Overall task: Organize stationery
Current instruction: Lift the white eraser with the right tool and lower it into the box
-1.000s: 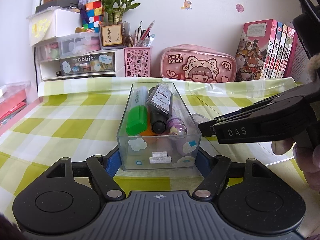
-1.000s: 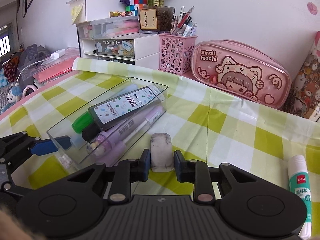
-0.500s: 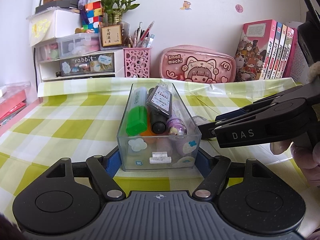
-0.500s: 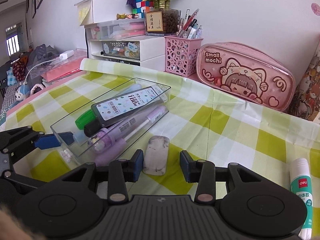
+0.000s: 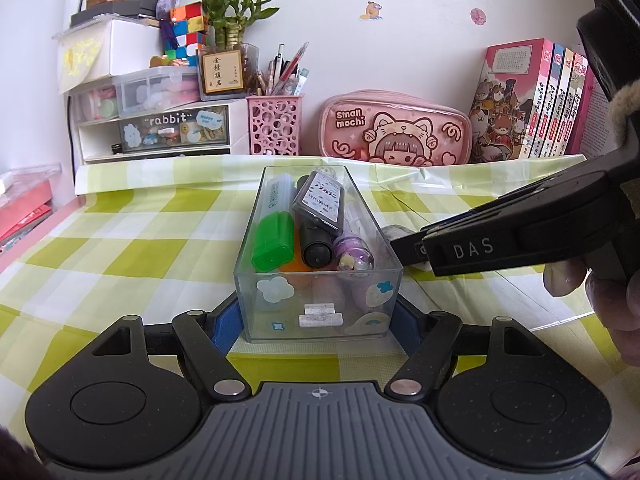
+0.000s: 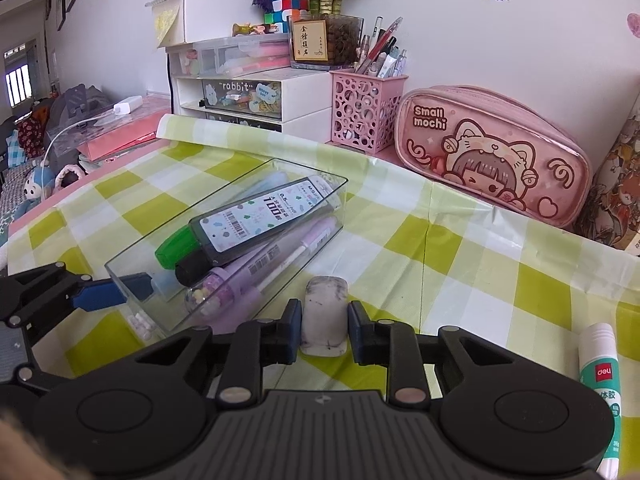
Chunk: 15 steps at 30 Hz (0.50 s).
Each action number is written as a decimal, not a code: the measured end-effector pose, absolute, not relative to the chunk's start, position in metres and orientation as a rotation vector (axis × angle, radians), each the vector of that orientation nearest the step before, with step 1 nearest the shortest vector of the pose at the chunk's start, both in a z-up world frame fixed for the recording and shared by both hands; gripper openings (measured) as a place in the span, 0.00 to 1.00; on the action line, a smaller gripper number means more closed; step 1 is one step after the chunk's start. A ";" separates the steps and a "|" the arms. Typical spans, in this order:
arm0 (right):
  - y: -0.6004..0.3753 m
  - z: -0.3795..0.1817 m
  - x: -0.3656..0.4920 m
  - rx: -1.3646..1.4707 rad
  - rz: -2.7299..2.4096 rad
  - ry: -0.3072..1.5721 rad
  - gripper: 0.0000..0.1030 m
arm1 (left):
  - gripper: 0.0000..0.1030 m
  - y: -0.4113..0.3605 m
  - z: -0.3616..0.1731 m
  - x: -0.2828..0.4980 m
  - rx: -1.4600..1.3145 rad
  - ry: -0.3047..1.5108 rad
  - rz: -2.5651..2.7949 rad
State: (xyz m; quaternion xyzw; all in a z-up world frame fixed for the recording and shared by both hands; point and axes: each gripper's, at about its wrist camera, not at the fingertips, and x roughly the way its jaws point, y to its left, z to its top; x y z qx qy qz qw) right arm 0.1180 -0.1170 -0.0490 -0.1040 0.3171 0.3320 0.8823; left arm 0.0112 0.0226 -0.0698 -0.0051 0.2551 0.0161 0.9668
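Eraser pickup beside the clear tray — both grippers engaged.

Right gripper (image 6: 324, 330), bottom centre of the right wrist view, has its jaws pressed against both sides of the smudged white eraser (image 6: 323, 320), which sits on the checked cloth just right of the tray. Left gripper (image 5: 318, 322) clamps the near end of the clear tray (image 5: 256, 216), lower centre of the left wrist view — likely steadying it so the eraser can go in with the pens.
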 end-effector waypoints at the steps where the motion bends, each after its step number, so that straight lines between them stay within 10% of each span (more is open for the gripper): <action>1: -0.118 -0.046 0.118 -0.204 0.696 0.657 0.28 | 0.71 0.022 -0.070 0.011 -0.010 0.516 0.033; 15: -0.098 -0.003 0.110 -0.232 1.106 0.663 0.28 | 0.71 0.022 -0.069 0.012 -0.009 0.517 0.033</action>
